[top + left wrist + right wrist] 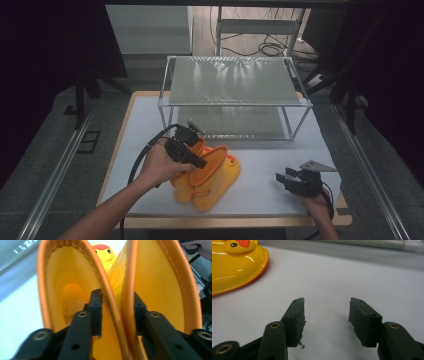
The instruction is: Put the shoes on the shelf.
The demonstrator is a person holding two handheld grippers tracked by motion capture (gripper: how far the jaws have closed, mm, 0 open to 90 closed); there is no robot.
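A white table [280, 165] carried a wire-and-glass shelf rack [235, 95] at its far side, and a pair of yellow duck boots [212, 180] lay near the front edge. The left gripper [117, 305] was clamped on the two adjoining boot cuffs, one jaw inside each boot. The right gripper [327, 315] rested on the bare table to the boots' right, open and empty.

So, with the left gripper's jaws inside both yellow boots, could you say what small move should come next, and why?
Probably lift gently. The left gripper has one jaw in each yellow boot, pinching their adjoining walls, and the shelf rack stands behind. The right gripper rests open on the table.
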